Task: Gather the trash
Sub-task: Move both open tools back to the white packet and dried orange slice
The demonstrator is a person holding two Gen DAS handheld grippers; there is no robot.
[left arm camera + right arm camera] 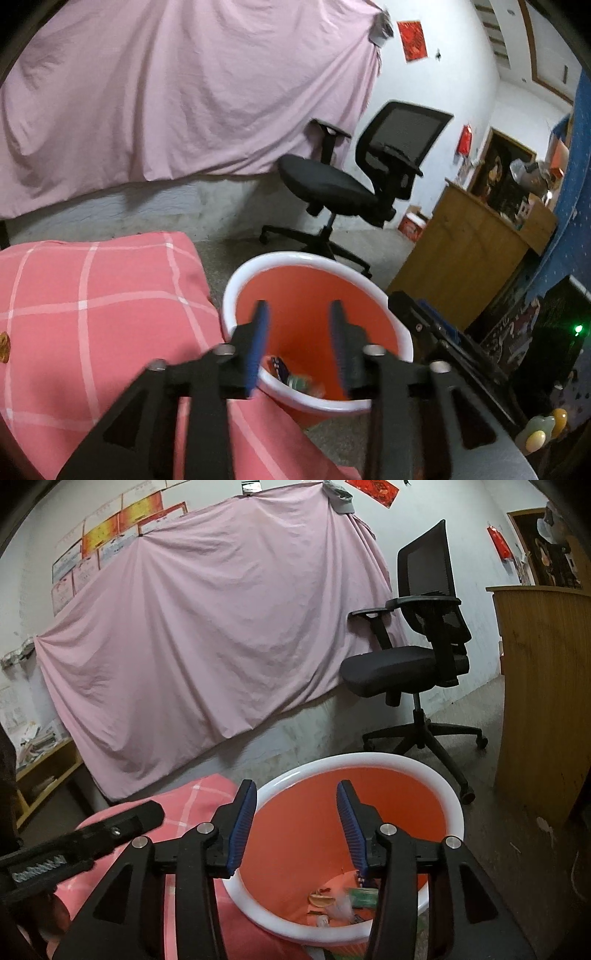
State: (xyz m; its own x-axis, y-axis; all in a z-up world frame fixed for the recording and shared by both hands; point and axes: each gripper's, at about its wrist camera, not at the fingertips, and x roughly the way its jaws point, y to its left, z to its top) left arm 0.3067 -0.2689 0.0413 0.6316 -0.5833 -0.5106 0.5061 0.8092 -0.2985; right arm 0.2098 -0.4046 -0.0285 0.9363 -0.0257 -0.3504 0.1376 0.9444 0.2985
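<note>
Left wrist view: the trash bin (314, 295), orange inside with a white rim, sits in the lower centre of the frame on the floor. Wrappers and scraps (295, 376) lie at its bottom, seen low between my fingers. My left gripper (300, 347) is directly above the bin mouth. Its blue-padded jaws are spread, with nothing between them. The picture is slightly blurred around the fingers.

Right wrist view: the same bin (369, 812) fills the lower centre of the frame. The trash (340, 901) at the bottom includes a pale crumpled piece, a green wrapper and an orange-brown scrap. My right gripper (295, 827) is also over the bin mouth, jaws spread and empty. A finger of my left gripper (122, 823) enters from the lower left of this frame, just beside the bin rim.

A pink checked cover (92, 314) lies at the lower left of the left wrist frame, touching the bin's near-left side. A black office chair (417, 657) stands on the floor behind the bin, at the right of the right wrist frame. A large pink sheet (207, 627) hangs across the wall in the upper left and centre. A wooden cabinet (543, 686) occupies the right edge. Red paper decorations (412, 40) are fixed to the white wall at the upper right of the left wrist frame.
</note>
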